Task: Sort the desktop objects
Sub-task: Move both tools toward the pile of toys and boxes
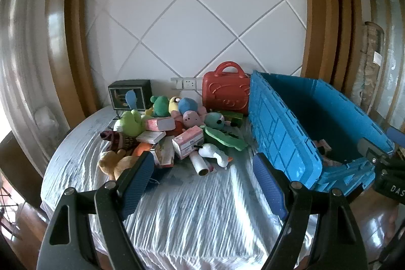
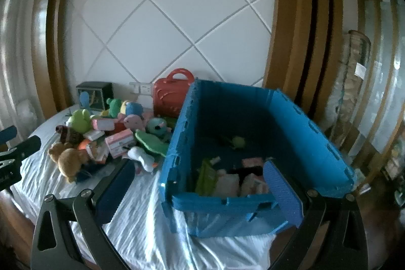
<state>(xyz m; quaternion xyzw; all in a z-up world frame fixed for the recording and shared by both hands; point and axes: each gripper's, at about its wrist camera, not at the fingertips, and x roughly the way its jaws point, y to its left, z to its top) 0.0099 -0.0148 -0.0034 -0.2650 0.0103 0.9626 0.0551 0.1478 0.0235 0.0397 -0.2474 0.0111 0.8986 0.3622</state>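
A pile of plush toys and small pink boxes (image 1: 172, 133) lies on the table with its white cloth (image 1: 189, 214); it also shows in the right wrist view (image 2: 111, 136). A blue plastic crate (image 1: 303, 133) stands to its right and holds several boxes and a small green toy (image 2: 238, 142). My left gripper (image 1: 202, 168) is open and empty, in front of the pile. My right gripper (image 2: 200, 179) is open and empty, above the crate's near left corner (image 2: 167, 184).
A red toy case (image 1: 225, 92) and a dark box (image 1: 130, 98) stand at the back against the tiled wall. A white tube (image 1: 198, 163) lies at the pile's front. The table edge runs along the left and front.
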